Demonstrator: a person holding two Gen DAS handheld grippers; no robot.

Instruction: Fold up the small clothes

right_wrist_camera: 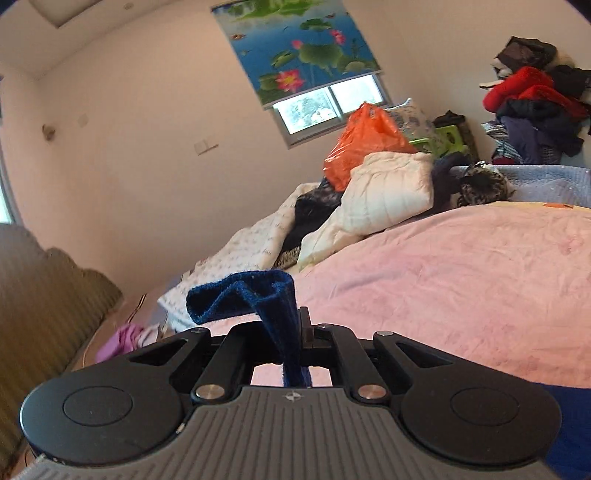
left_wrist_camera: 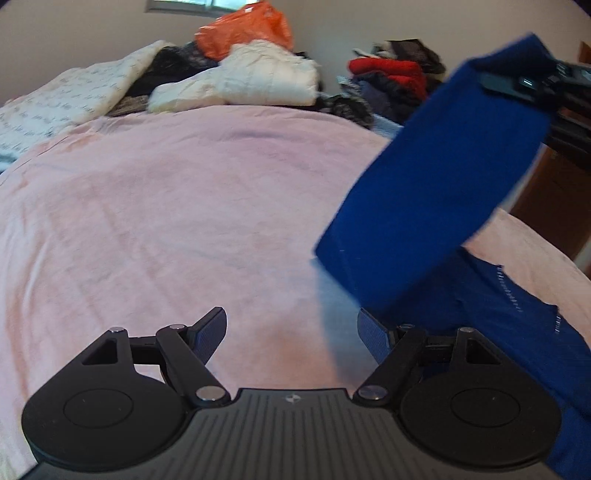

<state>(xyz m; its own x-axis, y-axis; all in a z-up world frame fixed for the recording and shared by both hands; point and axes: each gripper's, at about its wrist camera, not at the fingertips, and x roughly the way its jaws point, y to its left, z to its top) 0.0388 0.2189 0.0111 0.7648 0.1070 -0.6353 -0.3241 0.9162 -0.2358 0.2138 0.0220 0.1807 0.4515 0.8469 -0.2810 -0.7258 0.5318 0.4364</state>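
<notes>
Pink bedspread (left_wrist_camera: 155, 206), right tool (right_wrist_camera: 295, 325) clamped on blue garment (left_wrist_camera: 436, 177) (lifted), left tool (left_wrist_camera: 291, 332) spread, empty, just beside it.

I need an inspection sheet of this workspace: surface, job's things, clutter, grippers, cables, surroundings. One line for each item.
Surface: pink bedcover, wrinkled, mostly bare in the middle.
Job's things: blue garment, one end lifted off the bed, the rest lying at the near right edge.
Clutter: white quilted bundle, orange plastic bag, dark clothes beside them; red and dark clothes pile at the far right.
Grippers: left gripper open, nothing between its fingers; right gripper shut on the blue garment's edge.
Cables: nothing seen.
Surroundings: lotus-print window blind, half lowered over a window; plain walls; brown corrugated panel at the left.
</notes>
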